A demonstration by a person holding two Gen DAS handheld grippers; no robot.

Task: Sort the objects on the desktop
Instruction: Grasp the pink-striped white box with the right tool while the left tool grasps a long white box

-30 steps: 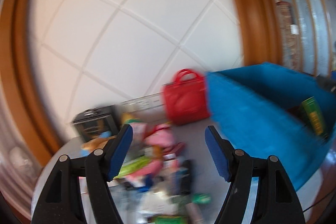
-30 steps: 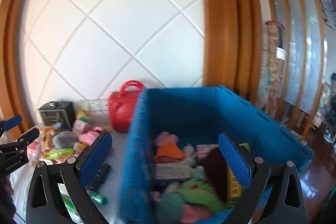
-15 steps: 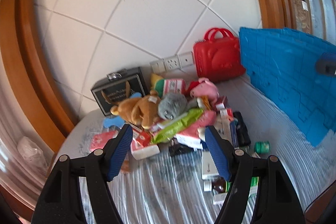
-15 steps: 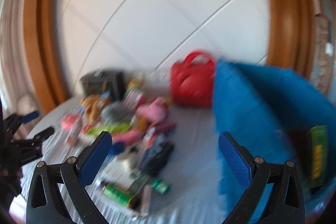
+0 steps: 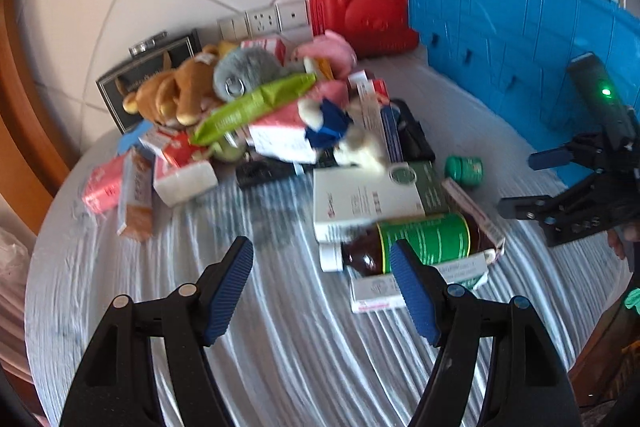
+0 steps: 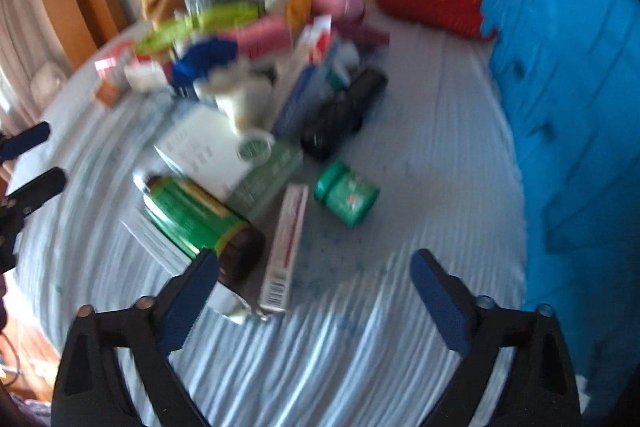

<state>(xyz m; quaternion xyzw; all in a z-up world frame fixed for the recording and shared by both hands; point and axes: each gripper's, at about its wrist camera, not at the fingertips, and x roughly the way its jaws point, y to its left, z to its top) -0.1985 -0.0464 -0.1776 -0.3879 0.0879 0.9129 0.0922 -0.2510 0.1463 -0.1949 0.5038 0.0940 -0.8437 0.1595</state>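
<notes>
A heap of objects lies on the striped tablecloth (image 5: 280, 327): plush toys (image 5: 176, 95), a green packet (image 5: 256, 103), boxes, and a brown bottle with a green label (image 5: 404, 245) lying on its side. A small green jar (image 5: 464, 167) and a narrow pink-striped box (image 6: 286, 247) lie nearby. My left gripper (image 5: 322, 291) is open and empty above the cloth, just left of the bottle. My right gripper (image 6: 314, 297) is open and empty, near the narrow box and the bottle (image 6: 200, 219). It also shows in the left wrist view (image 5: 536, 183).
A tall blue crate (image 5: 520, 39) stands at the right; it also shows in the right wrist view (image 6: 568, 107). A red case (image 5: 360, 11) and a black box (image 5: 160, 55) stand against the white tiled wall. The round table's edge curves close at left and front.
Both grippers have swung down and left from the blue crate toward the heap on the table. Both stayed open and empty. The bottle and boxes are now close in front.
</notes>
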